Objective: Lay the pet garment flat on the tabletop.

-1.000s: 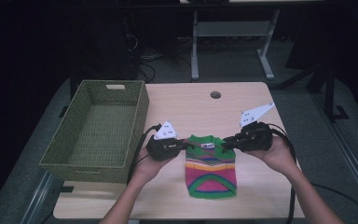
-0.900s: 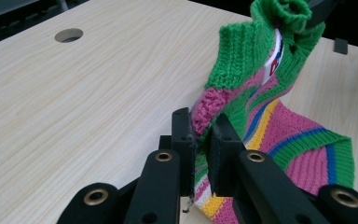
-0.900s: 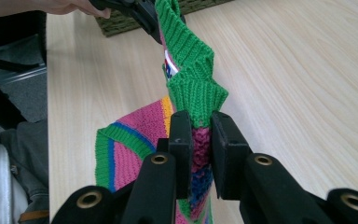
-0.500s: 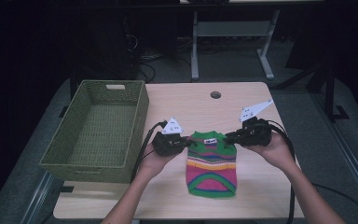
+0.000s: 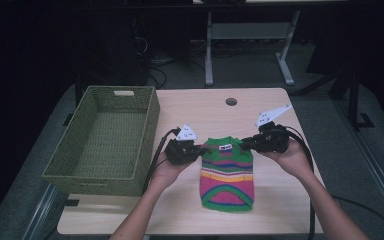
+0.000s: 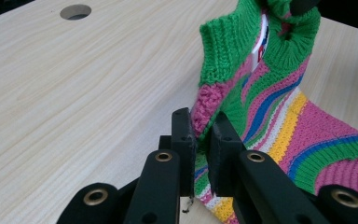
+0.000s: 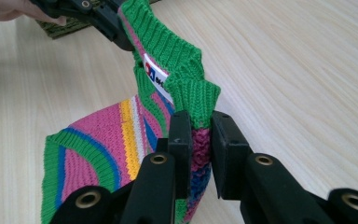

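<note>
I hold the striped sweater [image 5: 227, 172] by both shoulders on the worktop [image 5: 190, 107], left tongs [image 5: 200, 150] and right tongs [image 5: 244, 143] clamped; uneven lifting could slip the knit free.

green basket [image 5: 105, 142] | table's left side | table [image 5: 200, 107] hole [image 5: 231, 101]
</note>
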`<state>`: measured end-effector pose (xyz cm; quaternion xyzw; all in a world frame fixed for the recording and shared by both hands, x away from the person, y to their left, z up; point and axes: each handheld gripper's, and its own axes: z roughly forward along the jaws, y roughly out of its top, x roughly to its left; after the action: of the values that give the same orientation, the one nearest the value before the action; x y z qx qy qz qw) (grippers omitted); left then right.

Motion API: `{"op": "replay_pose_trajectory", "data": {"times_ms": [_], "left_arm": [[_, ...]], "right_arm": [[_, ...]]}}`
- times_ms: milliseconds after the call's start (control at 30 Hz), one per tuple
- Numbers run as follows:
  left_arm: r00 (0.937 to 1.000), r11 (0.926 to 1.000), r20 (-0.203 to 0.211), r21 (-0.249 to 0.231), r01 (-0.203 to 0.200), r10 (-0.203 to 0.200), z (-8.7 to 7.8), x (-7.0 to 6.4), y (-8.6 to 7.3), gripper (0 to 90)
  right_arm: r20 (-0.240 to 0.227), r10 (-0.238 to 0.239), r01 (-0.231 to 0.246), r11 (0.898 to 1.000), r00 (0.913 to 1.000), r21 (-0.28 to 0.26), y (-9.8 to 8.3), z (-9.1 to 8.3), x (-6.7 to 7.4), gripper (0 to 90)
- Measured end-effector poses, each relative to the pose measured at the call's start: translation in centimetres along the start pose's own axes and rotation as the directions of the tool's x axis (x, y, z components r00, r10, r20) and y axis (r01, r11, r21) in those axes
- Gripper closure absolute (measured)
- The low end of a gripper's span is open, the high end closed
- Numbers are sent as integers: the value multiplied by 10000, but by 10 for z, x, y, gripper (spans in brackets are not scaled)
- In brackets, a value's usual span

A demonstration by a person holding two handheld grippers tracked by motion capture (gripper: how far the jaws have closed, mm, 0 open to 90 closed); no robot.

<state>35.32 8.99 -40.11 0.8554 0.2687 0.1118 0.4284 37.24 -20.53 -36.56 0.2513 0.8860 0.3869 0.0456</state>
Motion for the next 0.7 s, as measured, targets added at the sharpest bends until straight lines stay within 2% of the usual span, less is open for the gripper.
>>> {"op": "replay_pose_trajectory", "data": {"times_ms": [167,367,400,467,700], "left_arm": [[9997,9997,-72,63,221,-220,5,5,0,825],[9997,9997,-199,163,171,-168,8,9,5,825],[9994,9995,-203,120,276,-274,9,8,6,825],[9994,9995,-270,206,227,-222,10,10,7,822],[9972,9982,-498,190,565,-555,16,14,6,808]], "right_arm": [[95,106,-106,9999,9999,-12,0,7,-7,785],[173,416,-414,9991,9990,-90,-2,10,-13,782],[202,358,-355,9993,9992,-130,-2,10,-15,782],[248,418,-412,9989,9988,-220,-2,10,-17,781],[337,617,-607,9977,9975,-306,-4,15,-24,777]]}}
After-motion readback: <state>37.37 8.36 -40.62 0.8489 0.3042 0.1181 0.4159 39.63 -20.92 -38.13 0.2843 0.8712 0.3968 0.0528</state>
